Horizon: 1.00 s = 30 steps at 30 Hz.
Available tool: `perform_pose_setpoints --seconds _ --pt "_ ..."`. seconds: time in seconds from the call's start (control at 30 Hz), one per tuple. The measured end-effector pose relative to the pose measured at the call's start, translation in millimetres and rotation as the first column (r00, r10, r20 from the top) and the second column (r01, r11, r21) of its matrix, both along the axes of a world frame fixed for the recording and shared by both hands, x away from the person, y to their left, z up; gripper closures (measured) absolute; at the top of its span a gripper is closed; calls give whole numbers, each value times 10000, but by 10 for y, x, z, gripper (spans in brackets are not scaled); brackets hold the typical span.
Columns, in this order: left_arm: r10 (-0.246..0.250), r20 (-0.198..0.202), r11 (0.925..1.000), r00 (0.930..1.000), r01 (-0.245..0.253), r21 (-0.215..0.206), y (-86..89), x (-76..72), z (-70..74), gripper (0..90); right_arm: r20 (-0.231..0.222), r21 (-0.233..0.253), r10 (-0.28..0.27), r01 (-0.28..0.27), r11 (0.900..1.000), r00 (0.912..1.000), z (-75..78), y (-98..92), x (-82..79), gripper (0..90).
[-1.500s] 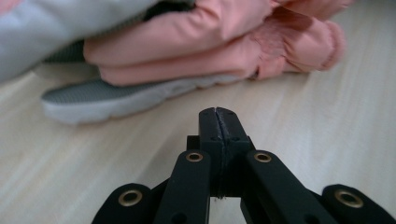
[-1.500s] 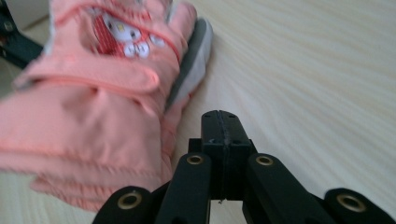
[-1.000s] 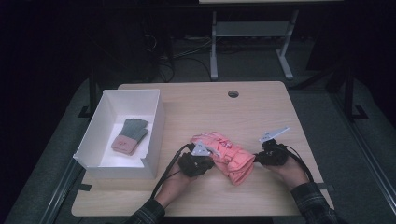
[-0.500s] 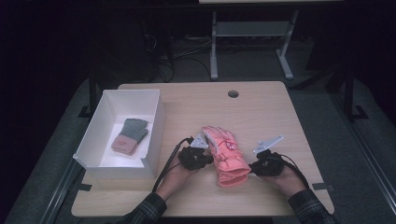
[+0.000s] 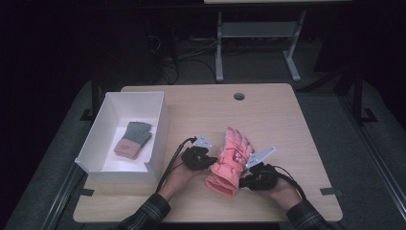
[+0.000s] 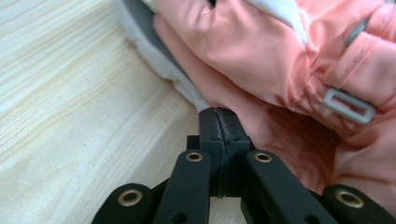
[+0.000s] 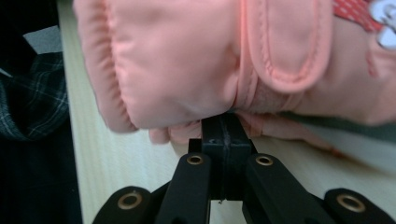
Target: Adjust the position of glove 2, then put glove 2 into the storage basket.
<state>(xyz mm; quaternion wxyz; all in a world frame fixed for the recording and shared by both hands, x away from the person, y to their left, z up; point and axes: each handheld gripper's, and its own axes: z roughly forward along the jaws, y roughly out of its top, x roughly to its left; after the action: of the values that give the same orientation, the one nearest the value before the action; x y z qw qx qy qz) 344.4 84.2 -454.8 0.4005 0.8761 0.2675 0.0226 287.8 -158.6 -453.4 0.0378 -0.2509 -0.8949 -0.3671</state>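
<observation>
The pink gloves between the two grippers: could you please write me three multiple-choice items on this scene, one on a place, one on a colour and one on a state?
1. Where do the pink gloves lie?
A. inside the white box
B. on the table between the two grippers
C. on the floor

2. What colours is the folded item in the white box?
A. grey-green and dusty pink
B. yellow and blue
C. all black

3. How do the jaws of the left gripper stand?
A. wide open
B. closed together at the gloves' edge
C. bent apart

Answers: 1 B, the high view shows them on the wooden table, with the right gripper at their other side; 2 A, as the high view shows; 3 B, the left gripper view shows the tips pressed together.
</observation>
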Motion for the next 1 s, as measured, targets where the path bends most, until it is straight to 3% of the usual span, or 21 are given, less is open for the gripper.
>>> perform_pose_setpoints --seconds 0.17,0.27,0.43,0.57,0.7,0.73,1.0 --pt "-77 -43 9999 10000 77 -80 18 13 10 894 -17 -9 303 -303 9995 9995 -8 121 -62 900" --pt "-96 -1 10000 10000 96 6 36 17 25 894 62 -64 251 -251 9997 9997 8 90 -66 900" --pt "3 142 9999 9999 -5 152 117 20 94 892 205 -35 -361 362 9993 9991 67 -97 -48 900" --pt "227 18 9997 9997 -228 135 189 18 135 873 427 126 -873 869 9961 9953 130 -249 -16 900" --pt "496 66 9986 9987 -497 187 263 23 205 753 803 505 -1508 1471 9878 9853 229 -379 17 900" --pt "552 100 9983 9984 -554 160 274 28 222 687 889 677 -1710 1654 9839 9812 257 -410 27 900" --pt "945 51 9955 9955 -945 -45 324 73 417 382 1581 1459 -2546 2324 9616 9540 400 -516 138 900"
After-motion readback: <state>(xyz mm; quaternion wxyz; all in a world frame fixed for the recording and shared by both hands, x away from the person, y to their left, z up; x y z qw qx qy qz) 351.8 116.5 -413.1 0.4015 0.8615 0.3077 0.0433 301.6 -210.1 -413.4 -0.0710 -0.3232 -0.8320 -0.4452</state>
